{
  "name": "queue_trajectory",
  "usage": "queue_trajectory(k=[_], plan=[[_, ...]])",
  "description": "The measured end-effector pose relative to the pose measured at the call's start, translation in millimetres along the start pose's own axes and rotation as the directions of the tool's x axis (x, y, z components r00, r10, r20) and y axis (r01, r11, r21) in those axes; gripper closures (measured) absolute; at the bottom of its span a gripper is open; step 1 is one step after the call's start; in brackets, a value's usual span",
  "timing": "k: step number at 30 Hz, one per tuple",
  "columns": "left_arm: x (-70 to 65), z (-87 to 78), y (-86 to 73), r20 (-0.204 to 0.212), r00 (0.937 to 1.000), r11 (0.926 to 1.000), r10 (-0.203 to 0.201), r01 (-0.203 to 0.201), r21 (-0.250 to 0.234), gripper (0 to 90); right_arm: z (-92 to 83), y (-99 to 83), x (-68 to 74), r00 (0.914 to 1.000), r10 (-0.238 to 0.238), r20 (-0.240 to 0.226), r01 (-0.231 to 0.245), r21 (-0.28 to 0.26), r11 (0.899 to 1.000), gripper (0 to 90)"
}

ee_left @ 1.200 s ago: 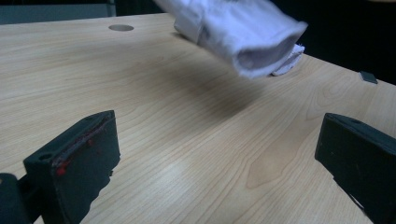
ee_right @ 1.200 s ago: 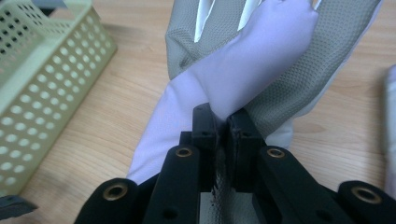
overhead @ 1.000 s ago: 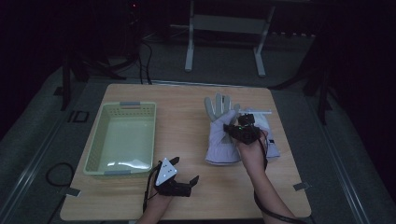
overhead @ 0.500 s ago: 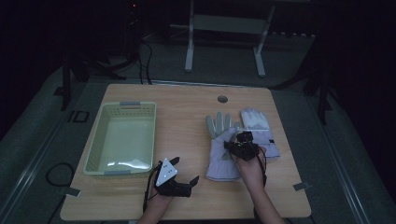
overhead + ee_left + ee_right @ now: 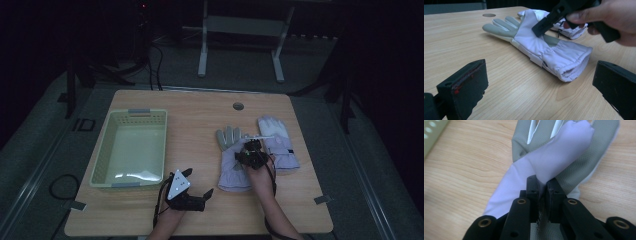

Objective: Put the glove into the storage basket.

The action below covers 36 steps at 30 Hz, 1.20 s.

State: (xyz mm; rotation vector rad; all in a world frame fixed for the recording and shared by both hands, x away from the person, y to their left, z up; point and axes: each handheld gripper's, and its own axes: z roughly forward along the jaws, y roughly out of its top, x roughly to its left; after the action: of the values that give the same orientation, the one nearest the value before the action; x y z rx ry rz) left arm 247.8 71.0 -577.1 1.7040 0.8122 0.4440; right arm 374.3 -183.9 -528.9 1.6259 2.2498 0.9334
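Glove [image 5: 231,165], white with grey palm, lies flat on the right half of the table [image 5: 200,107], cuff toward the near edge, fingers toward the far edge; the right gripper [image 5: 248,155] has its jaws pressed together on a fold of the glove's white thumb fabric, clear in the right gripper view [image 5: 541,187]. Main risk: only a thin pinch of cloth is held, so a quick lift could let the fabric slide out and the glove flop back down, or it could dangle crooked and drag across the wood. Going left to right: pale green basket [image 5: 131,150] on the left half, near the left edge, looks empty and well apart from the glove, so carrying it there means crossing the open middle of the table. Left gripper [image 5: 197,196] rests near the near edge, just right of the basket's near corner, jaws spread wide with nothing between them [image 5: 534,82]; it sits close to the straight line between glove and basket and a hanging cuff could snag on it. Second glove [image 5: 279,142] lies just beside the held one toward the right edge, maybe touching it under the gripper, so it could get tugged along. Small round hole [image 5: 238,106] by the far edge, out of the way.
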Motion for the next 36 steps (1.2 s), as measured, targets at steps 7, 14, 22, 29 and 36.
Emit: queue_trajectory(k=[7,14,22,29,36], plan=[[0.2,0.0,0.1,0.002,1.0000,1.0000,-0.001,0.001,0.001,0.2,4.7,-2.7,-1.7,0.9999,-0.011,0.003,0.011,0.002,1.000,77.2],[0.9,0.1,0.0,0.005,0.9999,1.0000,-0.009,0.009,-0.003,0.2,-9.1,-1.8,-1.6,0.9994,-0.033,-0.014,0.032,-0.045,0.998,62.6],[0.3,0.1,0.1,0.010,0.9999,1.0000,-0.004,0.004,0.001,0.2,-37.8,15.3,-15.4,0.9918,-0.126,-0.020,0.124,-0.082,0.989,55.8],[0.5,0.3,0.1,0.010,0.9999,1.0000,-0.007,0.007,0.000,0.2,-57.8,29.8,-48.2,0.9898,-0.143,0.007,0.142,-0.110,0.984,53.6],[0.4,0.3,0.1,0.009,0.9999,1.0000,-0.007,0.007,0.000,0.2,-66.5,36.8,-86.9,0.9911,-0.119,0.059,0.125,-0.117,0.985,53.1]])
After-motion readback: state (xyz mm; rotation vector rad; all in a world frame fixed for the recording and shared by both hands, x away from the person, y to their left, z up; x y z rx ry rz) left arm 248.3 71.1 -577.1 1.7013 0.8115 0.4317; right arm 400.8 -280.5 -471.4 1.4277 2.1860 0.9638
